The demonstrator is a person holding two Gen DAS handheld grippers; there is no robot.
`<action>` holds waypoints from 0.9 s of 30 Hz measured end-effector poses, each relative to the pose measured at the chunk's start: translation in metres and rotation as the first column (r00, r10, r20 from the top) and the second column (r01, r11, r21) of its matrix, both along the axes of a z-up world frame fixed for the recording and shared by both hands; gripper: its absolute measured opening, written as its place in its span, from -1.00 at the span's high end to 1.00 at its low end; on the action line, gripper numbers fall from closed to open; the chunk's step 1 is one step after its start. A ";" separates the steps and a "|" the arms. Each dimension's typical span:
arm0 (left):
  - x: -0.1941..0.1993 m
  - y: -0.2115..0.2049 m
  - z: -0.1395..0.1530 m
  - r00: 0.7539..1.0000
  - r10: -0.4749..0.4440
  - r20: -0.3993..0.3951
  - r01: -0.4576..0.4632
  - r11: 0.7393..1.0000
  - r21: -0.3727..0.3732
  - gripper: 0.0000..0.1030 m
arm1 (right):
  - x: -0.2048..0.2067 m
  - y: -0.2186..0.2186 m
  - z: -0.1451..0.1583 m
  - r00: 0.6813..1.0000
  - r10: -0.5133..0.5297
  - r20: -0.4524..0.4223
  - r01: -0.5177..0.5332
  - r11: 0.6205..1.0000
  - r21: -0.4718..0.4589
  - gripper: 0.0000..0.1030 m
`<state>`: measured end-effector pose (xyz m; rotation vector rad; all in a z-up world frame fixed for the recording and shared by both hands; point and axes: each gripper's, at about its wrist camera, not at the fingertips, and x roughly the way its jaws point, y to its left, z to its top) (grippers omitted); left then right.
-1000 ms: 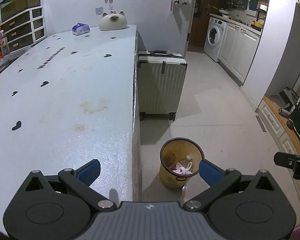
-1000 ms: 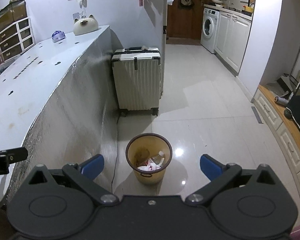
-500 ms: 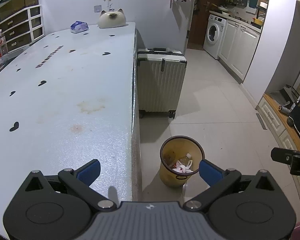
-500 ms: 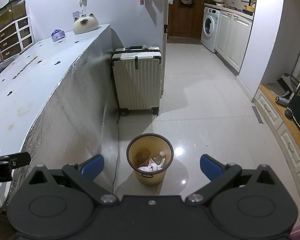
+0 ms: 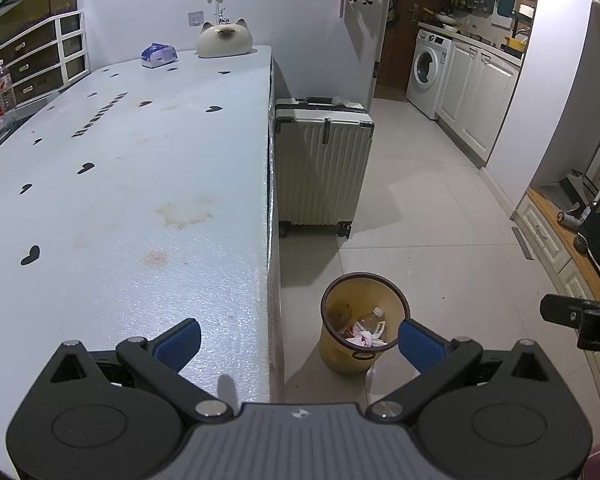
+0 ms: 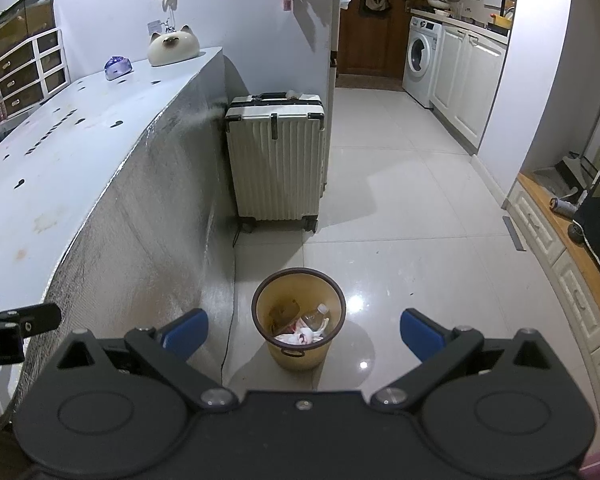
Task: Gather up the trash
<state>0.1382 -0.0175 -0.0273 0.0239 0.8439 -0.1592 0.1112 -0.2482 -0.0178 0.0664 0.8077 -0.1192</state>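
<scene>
Glossy floor tiles point(image 6: 400, 216); translucent plastic bin point(image 6: 300, 354)

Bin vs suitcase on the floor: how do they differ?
The trash bin is round, amber and open-topped, with a bottle and crumpled paper inside; the suitcase is boxy, cream, ribbed and shut. The trash bin is much shorter than the suitcase. The trash bin sits nearer both grippers; the suitcase stands farther back. Both rest upright on the tile floor beside the table.

Open floor ahead of my tongs

The bin point(image 6: 299, 317) stands just ahead, worktop point(image 6: 112, 216) edge close on its left, suitcase point(image 6: 277, 162) beyond; tiled floor point(image 6: 412, 216) to the right lies free.
</scene>
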 end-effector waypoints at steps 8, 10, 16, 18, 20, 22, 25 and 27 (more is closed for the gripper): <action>-0.001 0.001 0.000 1.000 -0.002 -0.003 0.002 1.000 -0.001 -1.00 | 0.000 0.001 0.001 1.000 0.001 -0.002 -0.001 1.000 -0.003 -1.00; -0.001 0.001 0.000 1.000 0.000 -0.003 0.000 1.000 0.000 -1.00 | 0.000 0.001 0.001 1.000 0.001 -0.001 -0.001 1.000 -0.004 -1.00; -0.001 0.001 0.000 1.000 -0.001 -0.003 0.001 1.000 0.001 -1.00 | 0.000 0.001 0.001 1.000 0.002 -0.001 -0.002 1.000 -0.004 -1.00; -0.001 0.001 0.000 1.000 -0.001 -0.002 0.001 1.000 0.000 -1.00 | 0.000 0.001 0.001 1.000 0.000 -0.001 0.000 1.000 -0.004 -1.00; -0.002 0.002 0.000 1.000 -0.001 -0.002 0.001 1.000 0.000 -1.00 | 0.000 0.001 0.001 1.000 0.001 -0.001 -0.001 1.000 -0.004 -1.00; -0.002 0.001 0.000 1.000 -0.001 -0.002 0.001 1.000 0.001 -1.00 | 0.000 0.001 0.001 1.000 0.002 0.000 -0.002 1.000 -0.005 -1.00; -0.002 0.001 0.000 1.000 -0.002 -0.002 0.002 1.000 0.000 -1.00 | 0.001 0.001 0.001 1.000 0.002 0.000 -0.002 1.000 -0.005 -1.00; -0.002 0.001 0.001 1.000 -0.001 -0.002 0.001 1.000 0.000 -1.00 | 0.000 0.001 0.001 1.000 0.002 0.000 -0.002 1.000 -0.004 -1.00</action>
